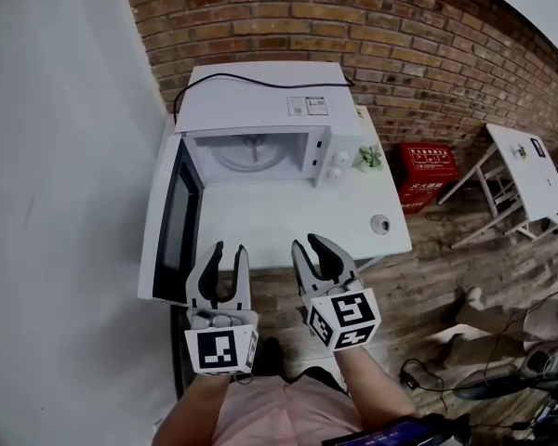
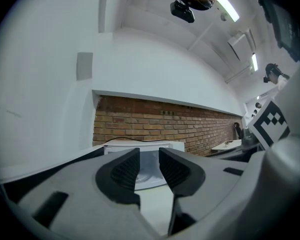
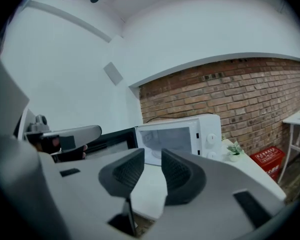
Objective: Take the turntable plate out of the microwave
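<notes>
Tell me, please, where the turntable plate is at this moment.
In the head view the turntable plate lies inside the open microwave, at the far side of the white table, left of its knobs.

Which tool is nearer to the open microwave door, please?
Left. The left tool is just right of the door, near its free end and apart from it; the right tool is further right, beyond the left one.
</notes>
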